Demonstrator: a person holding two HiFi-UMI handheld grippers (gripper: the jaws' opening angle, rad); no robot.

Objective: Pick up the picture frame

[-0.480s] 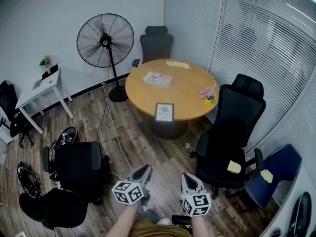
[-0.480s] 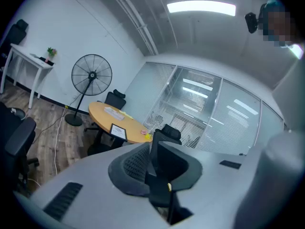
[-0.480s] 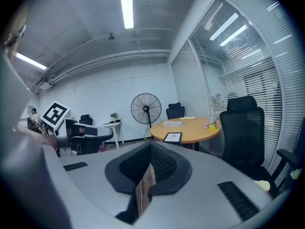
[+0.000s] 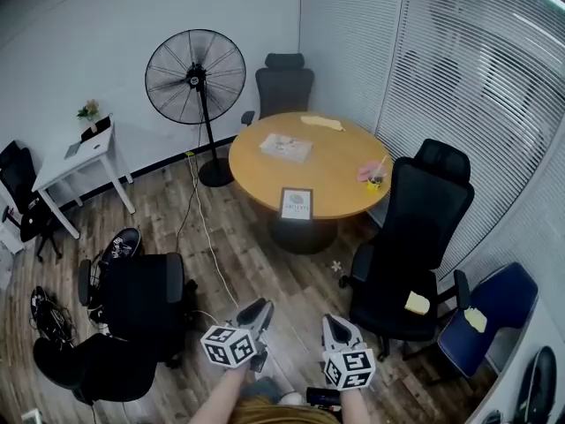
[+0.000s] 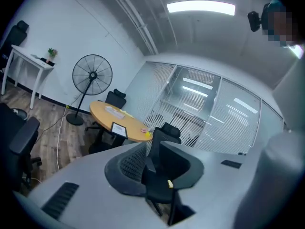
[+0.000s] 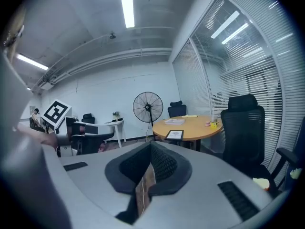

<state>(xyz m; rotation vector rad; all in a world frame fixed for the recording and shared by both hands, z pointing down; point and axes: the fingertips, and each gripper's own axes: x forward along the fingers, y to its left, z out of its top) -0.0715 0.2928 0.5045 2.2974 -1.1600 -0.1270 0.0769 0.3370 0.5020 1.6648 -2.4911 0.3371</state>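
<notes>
The picture frame (image 4: 297,204) is dark-edged with a white print and stands upright at the near edge of the round wooden table (image 4: 335,179). It also shows small in the left gripper view as the frame (image 5: 118,128) and in the right gripper view as the frame (image 6: 174,134). Both grippers are held low over the wooden floor, far short of the table. My left gripper (image 4: 255,313) is open with only a chair visible through the gap. My right gripper (image 4: 335,325) has its jaws together, empty, with a thin slit showing floor.
A black office chair (image 4: 408,237) stands right of the table and another chair (image 4: 141,299) sits close at my left. A standing fan (image 4: 195,71), a white desk (image 4: 78,157) and floor cables (image 4: 201,219) lie to the left. A book (image 4: 285,147) and a cup (image 4: 374,182) rest on the table.
The head view has shifted slightly, so the table sits a little lower and to the right. Both grippers keep their places and their jaws look the same.
</notes>
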